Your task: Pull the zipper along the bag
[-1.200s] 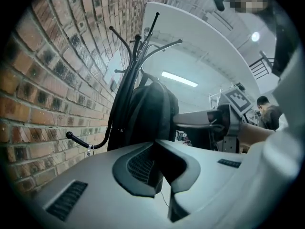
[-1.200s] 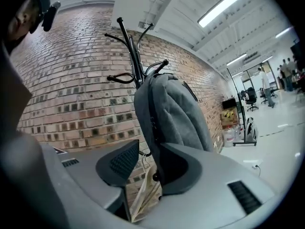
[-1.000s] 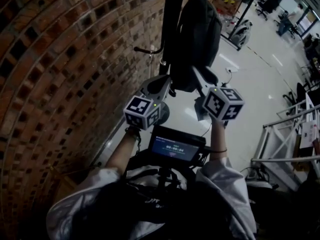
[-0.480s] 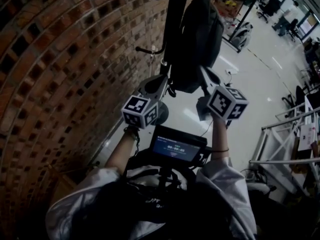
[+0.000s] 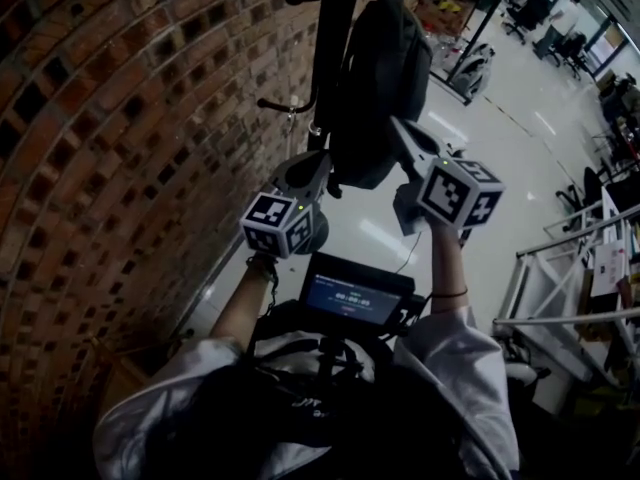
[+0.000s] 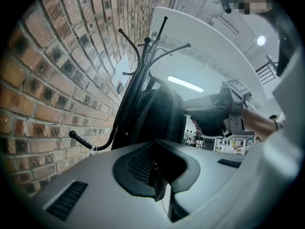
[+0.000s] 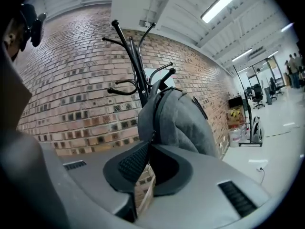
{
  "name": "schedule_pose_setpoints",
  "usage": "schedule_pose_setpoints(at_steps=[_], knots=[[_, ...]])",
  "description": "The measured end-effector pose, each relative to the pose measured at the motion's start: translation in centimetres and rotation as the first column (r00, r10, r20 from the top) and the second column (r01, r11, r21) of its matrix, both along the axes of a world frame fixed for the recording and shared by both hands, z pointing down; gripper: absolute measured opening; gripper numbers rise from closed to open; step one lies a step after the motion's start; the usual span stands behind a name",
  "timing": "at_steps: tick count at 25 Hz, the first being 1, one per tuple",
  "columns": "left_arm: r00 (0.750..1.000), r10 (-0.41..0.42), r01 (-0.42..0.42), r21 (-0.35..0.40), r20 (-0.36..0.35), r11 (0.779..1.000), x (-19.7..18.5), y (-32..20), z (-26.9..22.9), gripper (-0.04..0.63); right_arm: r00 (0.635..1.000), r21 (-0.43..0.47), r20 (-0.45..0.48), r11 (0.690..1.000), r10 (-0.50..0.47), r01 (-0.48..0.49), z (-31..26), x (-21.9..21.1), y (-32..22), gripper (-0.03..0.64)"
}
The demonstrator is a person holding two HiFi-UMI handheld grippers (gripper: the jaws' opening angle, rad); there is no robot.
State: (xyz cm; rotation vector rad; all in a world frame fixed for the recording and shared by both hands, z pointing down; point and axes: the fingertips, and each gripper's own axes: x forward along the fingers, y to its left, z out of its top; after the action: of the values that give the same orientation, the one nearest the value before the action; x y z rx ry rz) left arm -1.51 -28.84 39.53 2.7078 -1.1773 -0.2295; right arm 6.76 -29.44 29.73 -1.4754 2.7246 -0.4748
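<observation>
Left gripper [image 6: 155, 149] pinching bag [image 6: 159, 113] — hung on coat stand [image 6: 136, 80], contents hidden

Grey left claw [image 5: 322, 164], right claw [image 5: 398, 128]; marker cubes [image 5: 280, 225] white, black squares; white sleeves [image 5: 455, 363]; black wristband [image 5: 450, 295].

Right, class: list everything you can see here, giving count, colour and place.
backpack: one, grey, hanging on the coat stand
zipper: one, dark, down the backpack's edge
coat stand: one, black, beside the brick wall
brick wall: one, red-brown, left
floor: one, pale, right
office chairs: several, dark, far back
screen: one, dark, low in head view
left tongs: one, grey, shut on the backpack's bottom
right tongs: one, grey, jaws just closed then eased slightly, pinching the zipper
</observation>
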Motion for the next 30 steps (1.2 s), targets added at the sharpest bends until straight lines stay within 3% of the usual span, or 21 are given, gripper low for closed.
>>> schedule_pose_setpoints(at_steps=[14, 30], knots=[[1.000, -0.020, 0.020, -0.007, -0.015, 1.000, 1.1, -1.4, -0.1, 0.006, 0.999, 0.005, 0.003, 0.999, -0.040, 0.040, -6.0, 0.9, -1.8, 0.027], [0.999, -0.035, 0.035, 0.010, -0.019, 0.999, 1.2, -2.2, -0.4, 0.006, 0.992, -0.120, 0.044, 0.985, -0.118, 0.123, -8.8, 1.8, -4.7, 0.037]])
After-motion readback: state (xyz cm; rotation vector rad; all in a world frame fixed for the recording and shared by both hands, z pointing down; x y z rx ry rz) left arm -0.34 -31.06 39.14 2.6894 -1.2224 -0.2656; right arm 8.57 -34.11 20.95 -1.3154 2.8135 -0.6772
